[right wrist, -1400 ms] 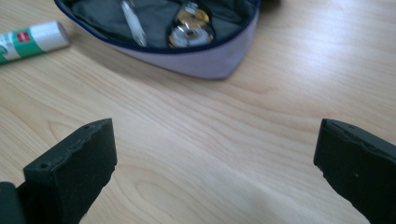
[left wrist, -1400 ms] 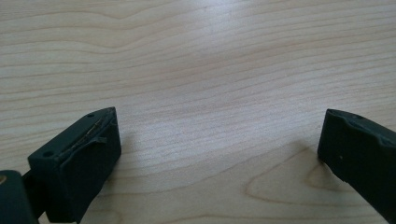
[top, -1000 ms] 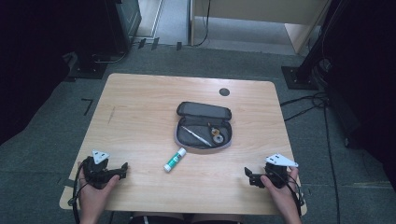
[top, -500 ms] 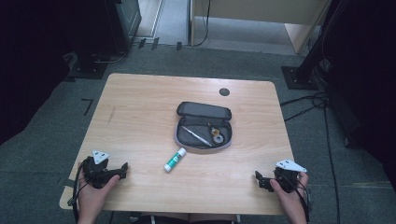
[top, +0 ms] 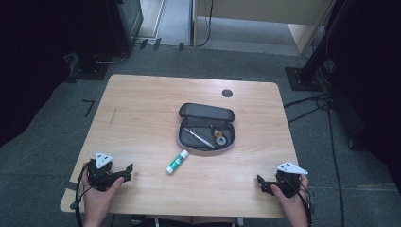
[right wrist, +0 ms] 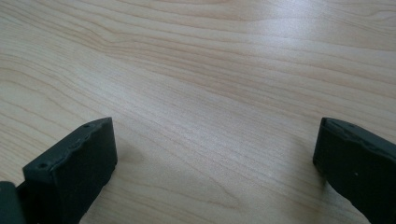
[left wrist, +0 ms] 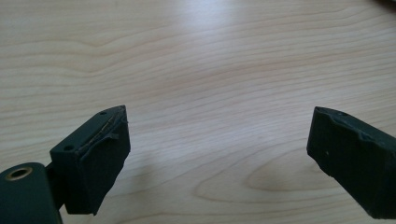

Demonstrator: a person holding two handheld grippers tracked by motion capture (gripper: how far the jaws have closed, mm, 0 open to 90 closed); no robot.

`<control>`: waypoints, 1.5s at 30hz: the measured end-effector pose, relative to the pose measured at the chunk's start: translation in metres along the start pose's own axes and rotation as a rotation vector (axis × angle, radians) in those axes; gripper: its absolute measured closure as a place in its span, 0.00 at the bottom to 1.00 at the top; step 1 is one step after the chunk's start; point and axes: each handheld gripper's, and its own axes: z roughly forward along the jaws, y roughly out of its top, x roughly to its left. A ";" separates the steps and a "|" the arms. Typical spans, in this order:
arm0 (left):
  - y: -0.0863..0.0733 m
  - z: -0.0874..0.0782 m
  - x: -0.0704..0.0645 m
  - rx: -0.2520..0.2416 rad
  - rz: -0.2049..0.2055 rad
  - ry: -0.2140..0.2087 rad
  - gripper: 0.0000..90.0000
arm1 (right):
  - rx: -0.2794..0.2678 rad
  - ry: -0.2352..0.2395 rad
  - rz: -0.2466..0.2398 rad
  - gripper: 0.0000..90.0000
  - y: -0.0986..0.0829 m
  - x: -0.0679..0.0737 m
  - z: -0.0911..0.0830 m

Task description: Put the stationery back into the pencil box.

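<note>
An open dark pencil case (top: 206, 127) lies at the table's middle, holding a silver pen (top: 198, 137) and a small round item (top: 220, 139). A white and green glue stick (top: 177, 161) lies on the wood just in front of the case. My left gripper (top: 128, 169) rests near the front left corner, open, with only bare wood between its jaws (left wrist: 219, 135). My right gripper (top: 260, 183) sits near the front right edge, also open over bare wood (right wrist: 217, 144).
The wooden table (top: 142, 104) has a round cable hole (top: 227, 93) at the back. Dark stands and cables sit on the grey floor around it. Broad bare wood lies between both grippers and the case.
My right gripper has drawn back toward the front right edge of the table. The left gripper, case and glue stick have stayed put.
</note>
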 end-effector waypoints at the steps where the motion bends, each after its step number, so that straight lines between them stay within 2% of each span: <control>1: 0.001 0.000 -0.003 -0.007 -0.004 -0.011 0.07 | 0.000 0.000 0.000 0.00 0.000 0.000 0.000; 4: 0.005 -0.001 -0.010 -0.012 0.010 -0.052 0.07 | 0.000 0.001 -0.001 0.00 0.000 0.000 0.000; 14: 0.014 0.006 -0.041 0.001 0.068 -0.124 0.07 | -0.001 0.000 -0.001 0.00 0.000 0.000 0.000; 19: 0.017 0.008 -0.055 -0.023 0.054 -0.173 0.15 | -0.001 0.002 -0.001 0.00 0.000 0.000 0.000; 23: 0.018 0.014 -0.065 -0.005 0.067 -0.202 0.15 | -0.001 0.002 -0.001 0.00 0.000 0.000 0.000; 30: 0.017 0.023 -0.084 0.029 0.101 -0.276 0.17 | -0.001 0.002 -0.001 0.00 0.000 0.000 0.000; 34: 0.017 0.027 -0.095 0.040 0.107 -0.325 0.21 | -0.001 0.002 -0.001 0.00 0.000 0.000 0.000; 37: 0.017 0.029 -0.101 0.047 0.130 -0.331 0.25 | -0.001 0.002 -0.001 0.00 0.000 0.000 0.000; 41: 0.016 0.033 -0.109 0.059 0.141 -0.361 0.33 | -0.001 0.002 0.000 0.00 0.000 0.000 0.000; 45: 0.015 0.038 -0.113 0.070 0.150 -0.362 0.44 | -0.001 0.002 -0.001 0.00 0.000 0.000 0.000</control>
